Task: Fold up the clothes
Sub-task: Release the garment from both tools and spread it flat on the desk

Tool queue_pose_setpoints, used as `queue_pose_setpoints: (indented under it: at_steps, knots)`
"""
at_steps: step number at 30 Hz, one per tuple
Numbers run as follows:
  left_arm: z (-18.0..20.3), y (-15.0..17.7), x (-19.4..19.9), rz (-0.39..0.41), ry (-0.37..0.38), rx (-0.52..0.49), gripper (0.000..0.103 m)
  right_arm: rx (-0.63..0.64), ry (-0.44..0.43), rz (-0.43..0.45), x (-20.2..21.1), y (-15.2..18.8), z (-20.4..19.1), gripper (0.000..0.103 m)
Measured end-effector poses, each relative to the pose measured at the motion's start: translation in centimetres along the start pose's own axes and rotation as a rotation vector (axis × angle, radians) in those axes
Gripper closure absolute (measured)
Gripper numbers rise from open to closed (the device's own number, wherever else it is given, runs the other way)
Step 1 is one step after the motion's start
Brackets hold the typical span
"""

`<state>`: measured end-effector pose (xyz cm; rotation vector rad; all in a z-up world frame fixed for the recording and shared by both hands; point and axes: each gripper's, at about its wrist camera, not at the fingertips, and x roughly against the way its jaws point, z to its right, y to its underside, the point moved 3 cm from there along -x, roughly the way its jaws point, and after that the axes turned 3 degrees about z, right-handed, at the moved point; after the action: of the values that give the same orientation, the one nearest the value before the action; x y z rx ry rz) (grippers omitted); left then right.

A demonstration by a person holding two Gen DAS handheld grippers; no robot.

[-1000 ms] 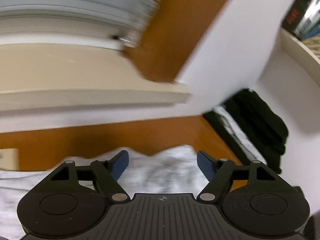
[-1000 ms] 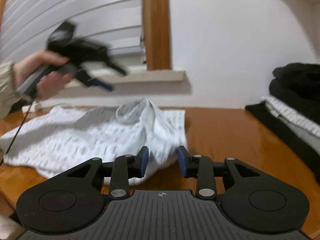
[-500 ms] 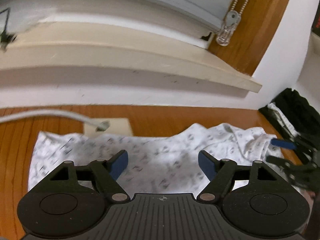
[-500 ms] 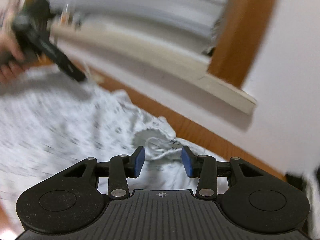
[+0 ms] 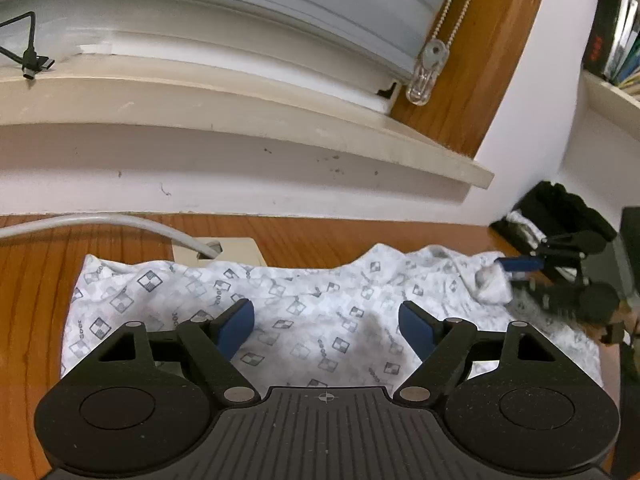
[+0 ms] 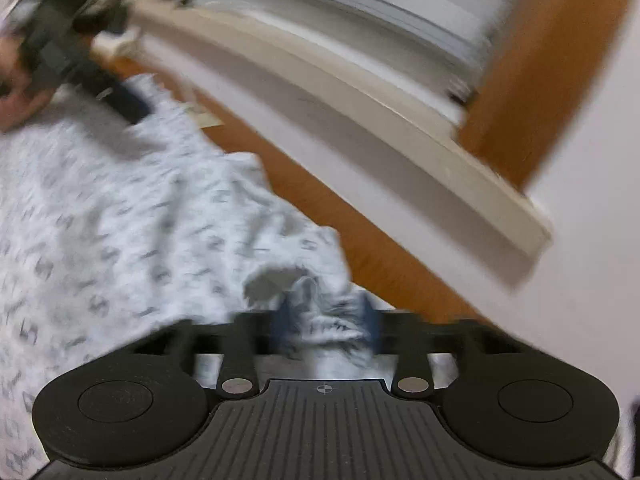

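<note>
a white patterned garment (image 5: 304, 312) lies spread flat on the wooden table (image 5: 32, 280), its far edge just short of the wall under the window sill (image 5: 240, 108). the left gripper (image 5: 326, 326) hangs over the middle of the cloth with its blue pads spread wide and nothing between them. in the right wrist view, which is blurred, the right gripper (image 6: 324, 322) has its jaws closing on a bunched fold at the garment's right end, with cloth gathered between the blue pads; the left wrist view shows the same gripper at the far right with a lump of cloth (image 5: 490, 282) at its tip. a grey cable (image 5: 120, 222) runs across the table to a beige socket plate (image 5: 224, 250) that the garment's far edge partly covers. a stack of dark folded clothes (image 5: 560, 216) sits against the wall on the right, apart from the garment. the hand (image 6: 16, 92) holding the left gripper shows at the upper left of the right wrist view
</note>
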<state>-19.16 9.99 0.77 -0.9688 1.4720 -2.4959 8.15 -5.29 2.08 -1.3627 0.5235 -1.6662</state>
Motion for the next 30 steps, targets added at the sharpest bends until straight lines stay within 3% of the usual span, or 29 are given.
queue_pose_setpoints:
  at_steps: [2,5,7,9,10,12,18,21,25,30]
  knots:
    - [0.1,0.0,0.0,0.001,-0.001,-0.003,0.021,-0.073,0.051,0.042,0.7,-0.3,2.2,0.096]
    - [0.1,0.0,0.1,0.002,0.001,-0.005,0.02,-0.281,0.214,0.095,1.8,-0.4,6.8,0.094]
    - [0.1,0.0,0.2,0.005,0.003,-0.006,0.018,-0.412,0.293,0.066,2.0,0.4,9.2,0.085]
    - [0.1,0.0,0.2,0.009,0.003,-0.008,0.017,-0.432,0.405,0.034,2.4,1.0,10.1,0.077]
    - [0.2,0.0,0.3,0.009,0.003,-0.009,0.016,-0.441,0.419,0.03,2.7,1.2,10.1,0.07]
    - [0.2,0.0,0.3,0.01,0.003,-0.011,0.015,-0.471,0.36,0.045,3.3,1.6,9.6,0.069]
    - [0.3,0.1,0.2,0.009,-0.006,-0.024,0.009,-0.481,0.009,0.027,3.1,2.7,4.2,0.069]
    - [0.1,0.1,0.3,0.007,-0.018,-0.027,0.009,-0.389,0.054,-0.066,2.3,3.9,1.9,0.07]
    - [0.0,0.2,0.6,0.005,-0.033,-0.035,0.008,-0.458,0.061,-0.054,3.9,5.9,2.7,0.07]
    - [-0.1,0.3,0.7,0.001,-0.046,-0.045,0.006,-0.366,0.133,-0.052,5.3,5.6,1.2,0.07]
